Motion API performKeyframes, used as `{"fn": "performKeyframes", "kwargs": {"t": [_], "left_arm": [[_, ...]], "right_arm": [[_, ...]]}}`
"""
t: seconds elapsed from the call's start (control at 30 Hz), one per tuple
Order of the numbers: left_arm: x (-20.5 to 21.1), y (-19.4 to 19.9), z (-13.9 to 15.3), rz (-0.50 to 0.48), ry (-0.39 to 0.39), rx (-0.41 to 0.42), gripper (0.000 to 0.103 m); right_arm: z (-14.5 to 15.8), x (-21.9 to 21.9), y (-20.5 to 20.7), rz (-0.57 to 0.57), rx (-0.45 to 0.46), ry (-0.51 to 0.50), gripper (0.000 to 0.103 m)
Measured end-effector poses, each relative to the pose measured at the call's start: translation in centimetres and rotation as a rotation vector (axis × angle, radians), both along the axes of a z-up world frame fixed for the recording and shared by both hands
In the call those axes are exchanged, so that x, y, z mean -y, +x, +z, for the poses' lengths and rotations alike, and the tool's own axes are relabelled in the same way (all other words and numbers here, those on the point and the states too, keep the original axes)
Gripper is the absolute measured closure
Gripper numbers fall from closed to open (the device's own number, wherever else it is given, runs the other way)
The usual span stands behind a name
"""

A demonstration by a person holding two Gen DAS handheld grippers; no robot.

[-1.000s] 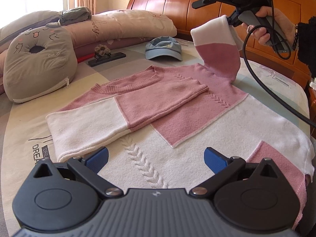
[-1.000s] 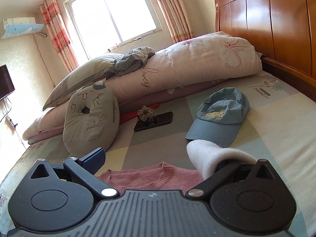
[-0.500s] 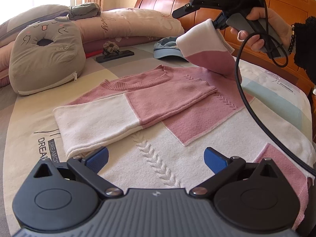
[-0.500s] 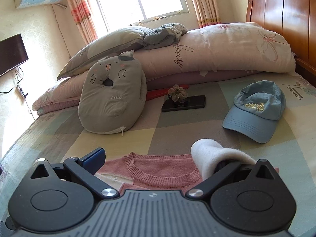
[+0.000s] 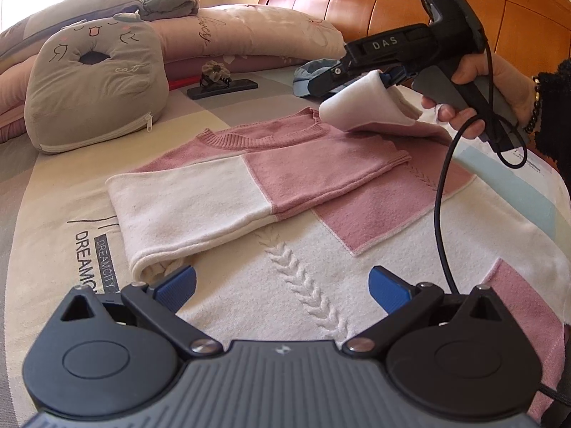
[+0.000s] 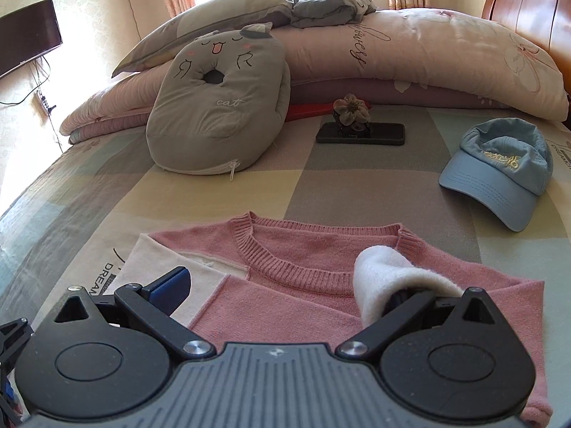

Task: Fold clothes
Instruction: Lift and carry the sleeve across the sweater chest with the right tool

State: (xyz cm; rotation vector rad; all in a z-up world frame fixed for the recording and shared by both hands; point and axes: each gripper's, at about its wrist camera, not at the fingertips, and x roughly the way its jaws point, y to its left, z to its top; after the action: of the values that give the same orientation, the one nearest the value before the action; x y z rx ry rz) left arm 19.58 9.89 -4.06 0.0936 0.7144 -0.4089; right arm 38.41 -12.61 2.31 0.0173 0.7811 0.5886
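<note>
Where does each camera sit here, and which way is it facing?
Left wrist: on the open left gripper, low above the sweater, facing the headboard; the person's hand and the right gripper show.
Right wrist: on the right gripper, holding the sleeve cuff, facing the pillows.
Shared: sweater, cat cushion, blue cap, phone.

Soft knitted sweater (image 5: 307, 178), glossy wooden headboard (image 5: 517, 7), matt plastic gripper (image 5: 282, 285).
</note>
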Motion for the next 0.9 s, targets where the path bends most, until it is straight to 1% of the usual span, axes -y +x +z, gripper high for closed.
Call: {"fn": "performKeyframes", "kwargs": {"t": [0.23, 0.37, 0.47, 0.67, 0.8, 0.9], "left_arm": [[0.2, 0.3, -0.4, 0.004, 0.01, -0.012, 0.001], [0.2, 0.3, -0.5, 0.002, 0.009, -0.015, 0.001], [0.2, 0.4, -0.6, 0.002, 0.008, -0.015, 0.001], [0.3, 0.4, -0.7, 0.001, 0.013, -0.019, 0.001], [0.0, 0.5, -0.8, 0.01, 0.006, -0.022, 0.001], [-0.6, 0.6, -0.8, 0.025, -0.006, -0.024, 0.001]], "right_arm": [[-4.0, -0.9, -1.2, 0.054, -0.071, -0.025, 0.0], [-5.6, 0.8, -2.7, 0.05, -0.098, -0.009, 0.0], [-5.8, 2.8, -3.2, 0.017, -0.091, 0.045, 0.0], [-5.9, 5.8, -0.9, -0.169, -0.117, 0.2, 0.0], [-5.8, 5.6, 0.0, -0.196, -0.098, 0.281, 0.0], [-4.9, 3.8, -0.1, -0.126, -0.062, 0.29, 0.0]]}}
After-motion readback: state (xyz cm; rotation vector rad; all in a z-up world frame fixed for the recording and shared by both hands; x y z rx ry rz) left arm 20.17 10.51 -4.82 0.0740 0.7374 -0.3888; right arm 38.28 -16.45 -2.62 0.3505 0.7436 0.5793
